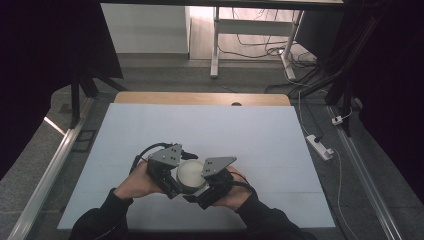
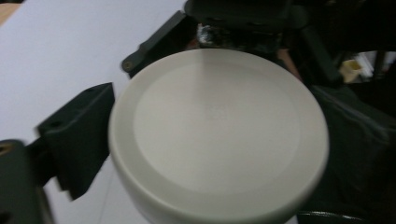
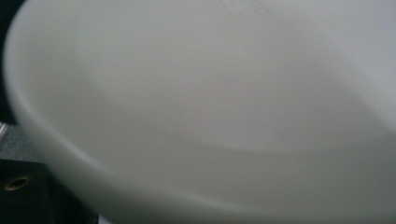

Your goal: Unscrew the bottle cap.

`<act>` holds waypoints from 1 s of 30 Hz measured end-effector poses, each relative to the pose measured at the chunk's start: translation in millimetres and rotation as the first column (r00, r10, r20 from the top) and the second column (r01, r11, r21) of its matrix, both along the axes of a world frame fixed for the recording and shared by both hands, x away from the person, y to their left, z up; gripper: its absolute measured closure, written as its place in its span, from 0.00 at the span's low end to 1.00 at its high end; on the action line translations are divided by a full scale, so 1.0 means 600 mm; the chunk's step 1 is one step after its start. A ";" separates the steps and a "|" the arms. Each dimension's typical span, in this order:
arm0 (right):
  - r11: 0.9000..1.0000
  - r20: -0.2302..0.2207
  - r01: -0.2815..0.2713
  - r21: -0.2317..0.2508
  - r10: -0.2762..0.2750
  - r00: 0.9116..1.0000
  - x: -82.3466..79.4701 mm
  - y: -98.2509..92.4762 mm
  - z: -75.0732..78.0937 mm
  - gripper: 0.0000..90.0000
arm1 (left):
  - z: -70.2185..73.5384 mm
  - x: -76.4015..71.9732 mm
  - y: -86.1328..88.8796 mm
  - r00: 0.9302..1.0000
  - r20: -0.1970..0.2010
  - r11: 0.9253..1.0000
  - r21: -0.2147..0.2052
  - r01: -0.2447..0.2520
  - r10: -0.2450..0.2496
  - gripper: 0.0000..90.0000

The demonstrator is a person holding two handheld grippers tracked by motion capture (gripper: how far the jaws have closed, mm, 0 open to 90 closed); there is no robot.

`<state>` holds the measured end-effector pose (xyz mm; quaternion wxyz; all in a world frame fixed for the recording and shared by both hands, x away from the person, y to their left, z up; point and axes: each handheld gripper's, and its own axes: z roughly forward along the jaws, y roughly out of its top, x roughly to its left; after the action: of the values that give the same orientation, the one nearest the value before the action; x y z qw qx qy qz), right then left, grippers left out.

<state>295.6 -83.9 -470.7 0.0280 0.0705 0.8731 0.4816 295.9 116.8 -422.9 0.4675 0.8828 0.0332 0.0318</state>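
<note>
A: Two grippers, both on one white round lid, near edge of the pale blue mat, abt 6 o'clock on the table.

B: Left gripper first?

A: Sits at lid's 9 o'clock. In left gripper view one black jaw presses the lid's rim at 9; other jaw is hidden, so can't tell if it's clamped.

B: And right gripper?

A: At lid's 3 o'clock. Right gripper view is v. close & blurred w/ the lid; jaw state can't be told either.
</note>
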 end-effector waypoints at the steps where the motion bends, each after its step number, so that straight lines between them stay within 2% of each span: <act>1: 1.000 0.002 -0.001 0.000 0.001 1.000 0.000 0.000 0.000 0.08 | 0.000 0.000 0.000 1.000 0.001 1.000 0.000 -0.008 0.008 0.08; 5: 0.999 0.009 0.047 -0.009 -0.047 0.999 0.005 -0.002 0.000 0.08 | -0.002 0.003 -0.005 0.995 -0.001 0.995 0.000 -0.096 0.096 0.08; 8: 0.994 0.016 0.110 -0.024 -0.109 0.994 0.010 -0.003 -0.001 0.08 | -0.004 0.002 -0.014 0.982 0.000 0.982 0.002 -0.191 0.191 0.08; 11: 0.984 0.029 0.173 -0.039 -0.172 0.985 0.015 -0.005 -0.003 0.08 | -0.006 -0.002 -0.028 0.956 0.010 0.956 0.011 -0.294 0.294 0.08; 15: 0.970 0.035 0.235 -0.054 -0.234 0.972 0.020 -0.007 -0.005 0.08 | -0.011 -0.011 -0.046 0.909 0.014 0.909 0.005 -0.416 0.416 0.08; 17: 0.966 0.034 0.252 -0.061 -0.251 0.967 0.022 -0.007 -0.006 0.08 | -0.012 -0.013 -0.052 0.899 0.020 0.899 0.009 -0.439 0.439 0.08; 18: 0.965 0.030 0.255 -0.066 -0.254 0.967 0.023 -0.008 -0.008 0.08 | -0.014 -0.013 -0.053 0.900 0.019 0.900 0.008 -0.436 0.436 0.07; 20: 0.965 0.031 0.254 -0.065 -0.252 0.967 0.023 -0.008 -0.008 0.08 | -0.014 -0.009 -0.052 0.910 0.015 0.910 0.009 -0.414 0.414 0.06; 21: 0.966 0.032 0.249 -0.067 -0.248 0.968 0.022 -0.008 -0.008 0.08 | -0.013 -0.006 -0.049 0.922 0.002 0.922 0.012 -0.387 0.387 0.03; 22: 0.968 0.030 0.241 -0.065 -0.240 0.970 0.022 -0.007 -0.008 0.08 | -0.010 -0.004 -0.046 0.931 -0.009 0.931 0.018 -0.366 0.366 0.00; 23: 0.971 0.030 0.231 -0.062 -0.230 0.973 0.021 -0.007 -0.008 0.08 | -0.007 -0.004 -0.044 0.935 -0.006 0.935 0.024 -0.353 0.353 0.00; 25: 0.976 0.019 0.211 -0.051 -0.211 0.977 0.020 -0.007 -0.006 0.08 | -0.002 -0.003 -0.036 0.950 0.002 0.950 0.035 -0.312 0.312 0.00; 26: 0.983 0.017 0.181 -0.041 -0.180 0.983 0.017 -0.007 -0.004 0.08 | 0.000 -0.002 -0.032 0.955 0.005 0.954 0.042 -0.295 0.295 0.00; 28: 0.986 0.012 0.166 -0.036 -0.165 0.986 0.016 -0.007 -0.003 0.08 | 0.002 0.001 -0.024 0.967 0.001 0.966 0.043 -0.254 0.254 0.00; 30: 0.991 0.004 0.133 -0.026 -0.133 0.991 0.014 -0.006 -0.002 0.08 | 0.002 0.005 -0.014 0.982 -0.005 0.981 0.037 -0.190 0.191 0.00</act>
<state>304.3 -87.7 -472.1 0.0619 0.1275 0.8726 0.4674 298.7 108.5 -421.7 0.4462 0.8840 0.1191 0.0731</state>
